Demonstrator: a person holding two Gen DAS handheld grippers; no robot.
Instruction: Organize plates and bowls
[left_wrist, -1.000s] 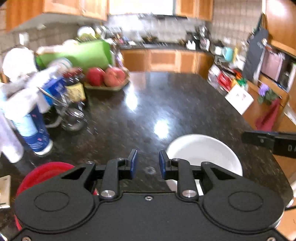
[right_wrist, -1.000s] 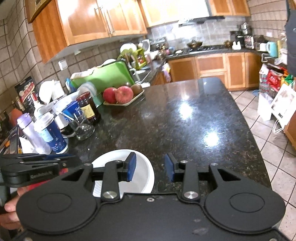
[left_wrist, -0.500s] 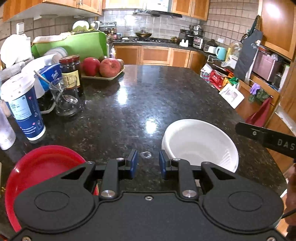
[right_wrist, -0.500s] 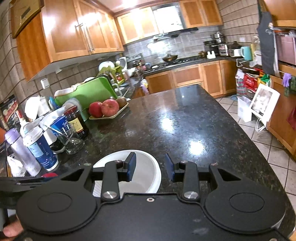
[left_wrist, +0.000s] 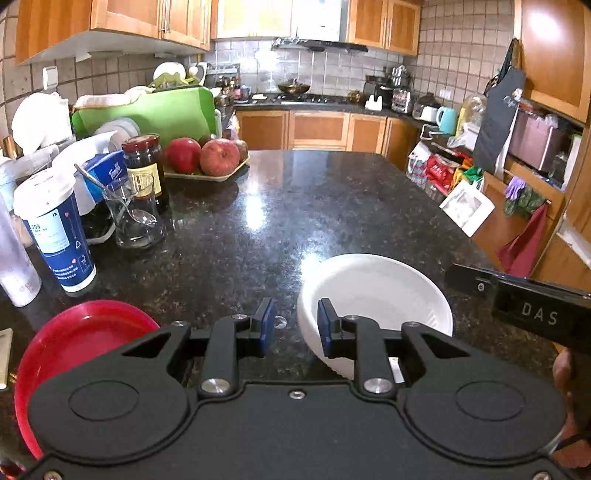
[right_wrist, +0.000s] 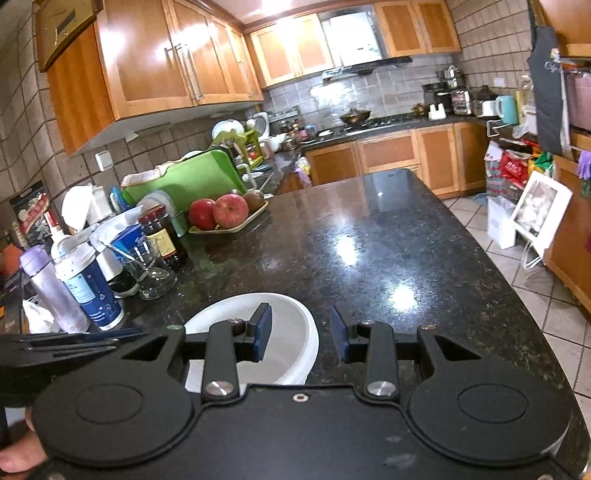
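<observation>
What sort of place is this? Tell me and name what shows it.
A home kitchen, most likely. Wooden wall cabinets hang over a tiled wall, a gas stove with a wok sits under a range hood, and the dark granite island counter holds a tray of apples.

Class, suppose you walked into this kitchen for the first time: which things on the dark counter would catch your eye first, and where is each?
The white bowl sits near the counter's front edge, just ahead of both open grippers. The red plate lies at the left front corner, partly hidden by the left gripper. Further back on the left, red apples rest on a tray in front of a green cutting board.
</observation>
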